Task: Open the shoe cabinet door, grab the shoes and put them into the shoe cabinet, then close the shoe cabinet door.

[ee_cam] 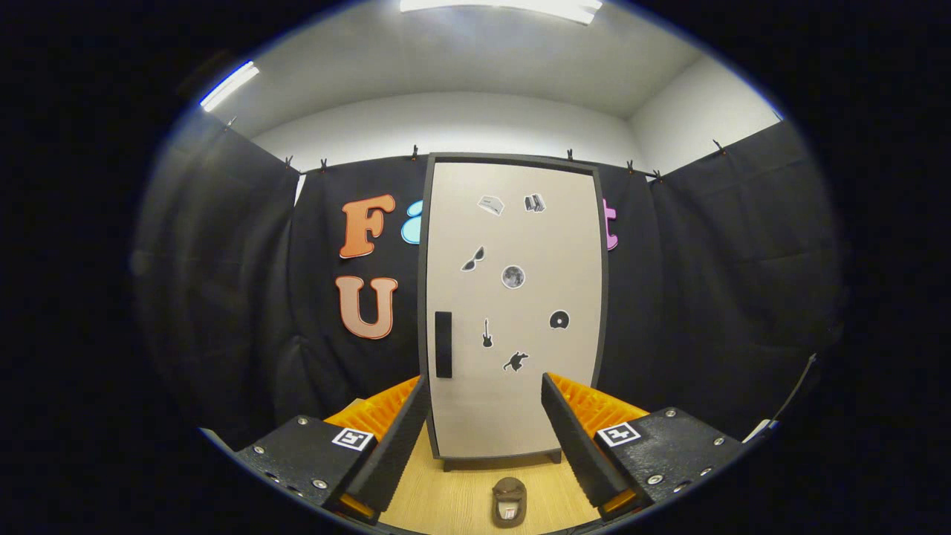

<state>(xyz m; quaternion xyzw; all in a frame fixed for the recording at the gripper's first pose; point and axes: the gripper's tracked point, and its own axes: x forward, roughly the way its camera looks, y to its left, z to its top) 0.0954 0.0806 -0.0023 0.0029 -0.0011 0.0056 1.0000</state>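
**Door closed, handle first**

While the door (513,305) of the cabinet (513,160) is closed, the step in hand is, by my judgement, to open it. The gripper (484,416) hangs in front of the cabinet with its fingers (576,438) spread wide, and they hold nothing. Between the fingers I see the lower part of the door, well beyond the tips.

All places I give from the cabinet. It stands upright on a light wooden floor (446,498), against the black cloth. On the left side of its door, somewhat below the middle, sits a dark vertical handle (443,344). Small stickers (513,276) are spread over the door face. One shoe (509,501) lies on the floor in front of the cabinet, nearer to the gripper than the door is, and between the two fingers. I see one shoe only.

To do the step well, I would bring the gripper up and to the left, until the handle is between the fingers, and close them on it from both sides. As the handle is at the left, the hinges are probably at the right, so the pull should follow an arc toward the right side. The shoe lies close before the door, so the opening door may push it; a slow pull is safer.
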